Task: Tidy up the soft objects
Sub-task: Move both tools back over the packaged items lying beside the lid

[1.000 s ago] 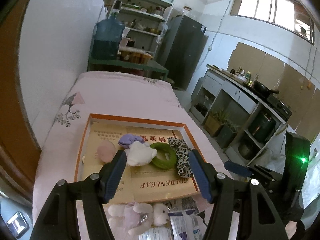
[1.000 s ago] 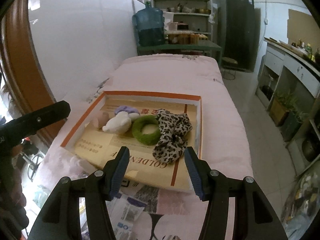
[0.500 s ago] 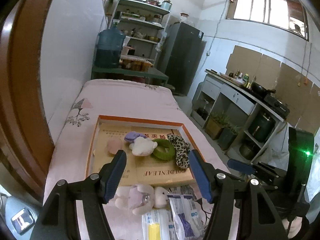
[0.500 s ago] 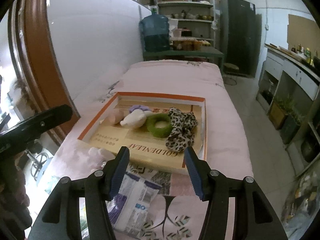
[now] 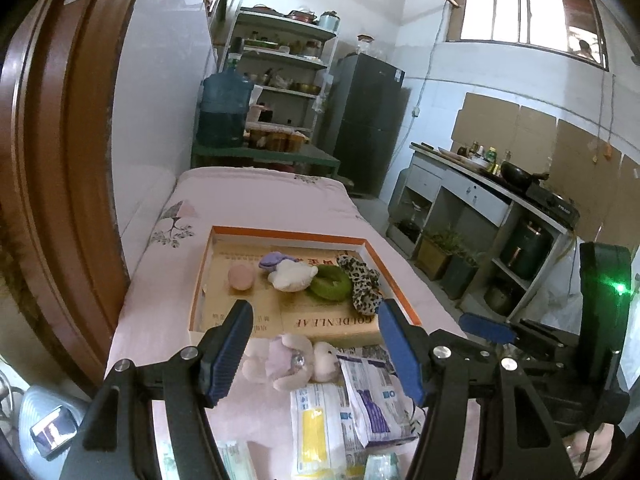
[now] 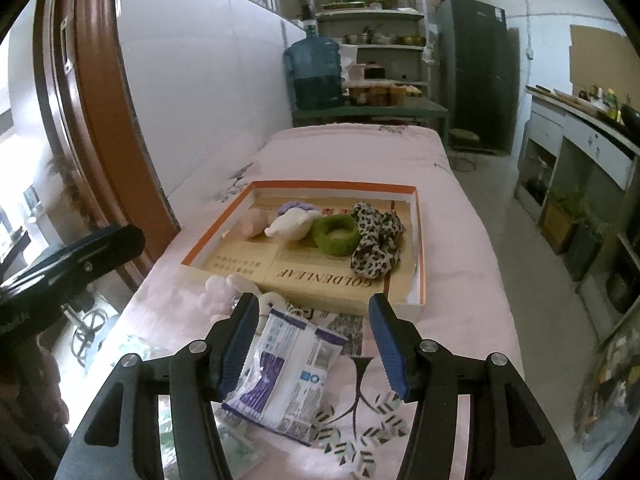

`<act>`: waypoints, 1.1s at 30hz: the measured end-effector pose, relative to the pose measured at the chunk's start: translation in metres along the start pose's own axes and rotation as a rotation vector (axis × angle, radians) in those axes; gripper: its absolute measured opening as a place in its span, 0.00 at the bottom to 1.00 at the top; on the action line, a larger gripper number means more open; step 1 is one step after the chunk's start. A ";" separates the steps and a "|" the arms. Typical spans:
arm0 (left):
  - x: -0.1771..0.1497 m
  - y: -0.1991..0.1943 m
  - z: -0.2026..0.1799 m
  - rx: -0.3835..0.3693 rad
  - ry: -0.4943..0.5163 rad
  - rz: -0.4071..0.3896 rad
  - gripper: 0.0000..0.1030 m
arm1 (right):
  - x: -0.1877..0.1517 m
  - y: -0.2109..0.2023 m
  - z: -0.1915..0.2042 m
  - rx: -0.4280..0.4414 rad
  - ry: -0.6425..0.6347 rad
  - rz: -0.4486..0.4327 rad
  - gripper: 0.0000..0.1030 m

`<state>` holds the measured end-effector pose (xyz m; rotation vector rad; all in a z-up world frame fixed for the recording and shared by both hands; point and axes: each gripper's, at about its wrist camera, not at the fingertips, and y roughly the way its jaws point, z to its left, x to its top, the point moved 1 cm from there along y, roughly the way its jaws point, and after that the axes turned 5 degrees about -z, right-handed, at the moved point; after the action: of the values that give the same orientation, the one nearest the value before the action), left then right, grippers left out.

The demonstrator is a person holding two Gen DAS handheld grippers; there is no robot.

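Observation:
An orange-rimmed cardboard tray (image 5: 288, 233) (image 6: 420, 240) lies on the pink bed. In it lie a pink pad (image 5: 241, 277), a purple scrunchie (image 5: 272, 259), a white plush (image 5: 290, 275) (image 6: 292, 223), a green scrunchie (image 5: 330, 287) (image 6: 335, 234) and a leopard scrunchie (image 5: 362, 280) (image 6: 376, 242). A pale pink-purple plush (image 5: 290, 364) (image 6: 218, 286) lies on the bed in front of the tray. My left gripper (image 5: 314, 350) is open above that plush. My right gripper (image 6: 312, 346) is open over a purple-white packet (image 6: 286, 376).
Several plastic packets (image 5: 332, 416) lie on newspaper at the bed's near end. A brown door frame (image 5: 60, 160) and white wall run along the left. Shelves, a water bottle (image 6: 316, 72) and a fridge stand beyond the bed. A counter with pots (image 5: 520, 200) lines the right.
Both grippers have drawn back from the tray toward the near end of the bed and risen. The plush and packets have come into view. Both stay open and empty.

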<state>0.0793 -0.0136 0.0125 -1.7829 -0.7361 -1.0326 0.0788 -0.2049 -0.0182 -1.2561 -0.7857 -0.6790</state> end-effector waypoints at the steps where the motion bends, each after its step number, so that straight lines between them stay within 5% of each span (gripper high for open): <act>1: -0.002 -0.002 -0.001 0.001 0.004 -0.005 0.63 | -0.002 -0.003 0.001 0.002 0.005 -0.003 0.57; 17: -0.032 -0.030 0.006 0.042 0.001 -0.063 0.63 | -0.032 -0.007 0.008 0.027 0.042 0.030 0.58; 33: -0.080 -0.035 0.044 0.094 -0.029 -0.016 0.63 | -0.060 0.036 0.013 0.071 0.088 0.148 0.74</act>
<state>0.0279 0.0364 -0.0531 -1.7166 -0.8056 -0.9685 0.0716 -0.1845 -0.0860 -1.1994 -0.6325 -0.5774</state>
